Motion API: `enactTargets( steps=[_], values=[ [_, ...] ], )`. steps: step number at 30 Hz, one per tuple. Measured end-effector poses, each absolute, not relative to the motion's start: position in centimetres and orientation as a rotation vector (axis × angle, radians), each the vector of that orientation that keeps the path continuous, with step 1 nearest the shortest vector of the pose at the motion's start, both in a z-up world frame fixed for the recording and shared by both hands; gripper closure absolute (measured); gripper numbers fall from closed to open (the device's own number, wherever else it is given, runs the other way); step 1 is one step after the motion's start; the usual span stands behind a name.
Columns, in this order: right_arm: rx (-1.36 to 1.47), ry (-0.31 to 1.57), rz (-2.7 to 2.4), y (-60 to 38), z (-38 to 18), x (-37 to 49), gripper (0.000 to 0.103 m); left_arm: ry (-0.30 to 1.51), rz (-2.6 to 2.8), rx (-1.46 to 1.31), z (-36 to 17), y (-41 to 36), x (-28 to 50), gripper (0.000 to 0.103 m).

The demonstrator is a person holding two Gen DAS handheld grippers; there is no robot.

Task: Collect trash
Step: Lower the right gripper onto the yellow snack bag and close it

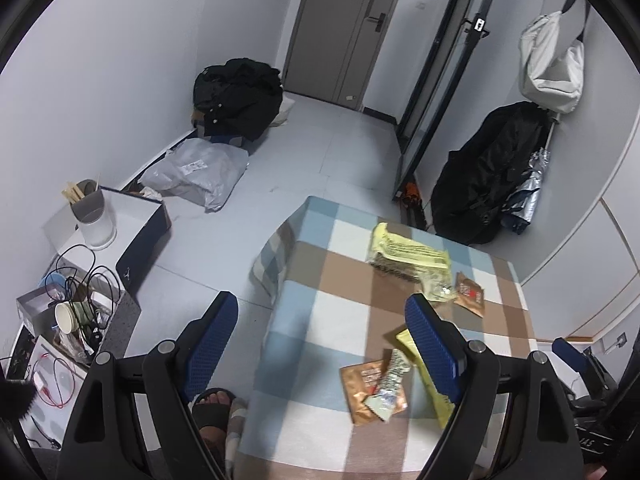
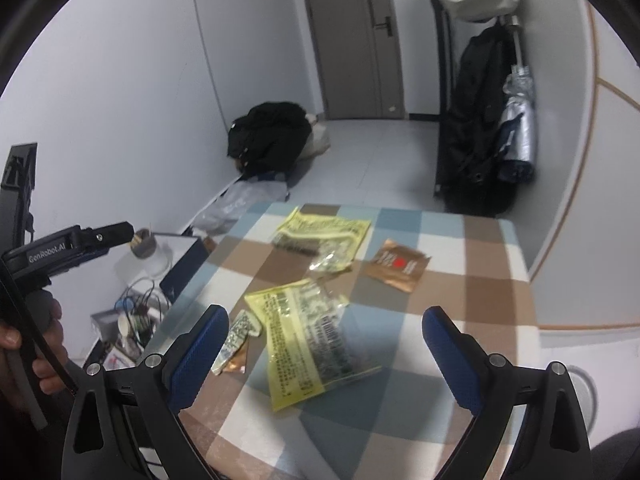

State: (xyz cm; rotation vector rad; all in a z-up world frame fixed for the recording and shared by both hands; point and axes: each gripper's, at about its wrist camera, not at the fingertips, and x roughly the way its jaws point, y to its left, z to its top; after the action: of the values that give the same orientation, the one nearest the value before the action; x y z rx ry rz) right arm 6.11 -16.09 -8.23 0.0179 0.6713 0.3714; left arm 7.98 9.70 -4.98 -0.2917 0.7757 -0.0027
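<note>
Partly, the left hand-held gripper (image 1: 320, 316) hides a yellow wrapper (image 1: 430, 380).

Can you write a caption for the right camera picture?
Open right gripper above yellow wrappers on a checked cloth.

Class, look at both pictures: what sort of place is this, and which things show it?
Probably a small lived-in room at home: a checked blanket strewn with wrappers, coats hanging by the door, clothes piled on the floor.

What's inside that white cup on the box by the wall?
Wooden sticks, maybe chopsticks, poke out of the white cup on the box. Its wall hides whatever lies lower inside.
</note>
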Motion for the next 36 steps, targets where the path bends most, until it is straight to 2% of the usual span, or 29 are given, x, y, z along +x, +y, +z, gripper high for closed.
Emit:
enactTargets(
  steps=[13,26,29,36],
  values=[
    [-0.11,0.87,0.464,-11.0,-14.3,11.5,0.005,0.804,-0.019,-0.347,-5.5,11.5,9.2,0.02],
    [-0.142,0.964,0.406,-9.8,-17.6,14.7,0.006,0.823,0.021,-0.361,-5.9,12.4,9.9,0.019],
    [-0.156,0.944,0.402,-9.7,-17.6,14.4,0.011,0.836,0.027,-0.369,-6.2,12.5,10.2,0.019],
    [-0.161,0.931,0.425,-10.6,-17.1,14.1,0.039,0.847,0.046,-0.343,-6.4,12.2,10.4,0.019]
  ],
)
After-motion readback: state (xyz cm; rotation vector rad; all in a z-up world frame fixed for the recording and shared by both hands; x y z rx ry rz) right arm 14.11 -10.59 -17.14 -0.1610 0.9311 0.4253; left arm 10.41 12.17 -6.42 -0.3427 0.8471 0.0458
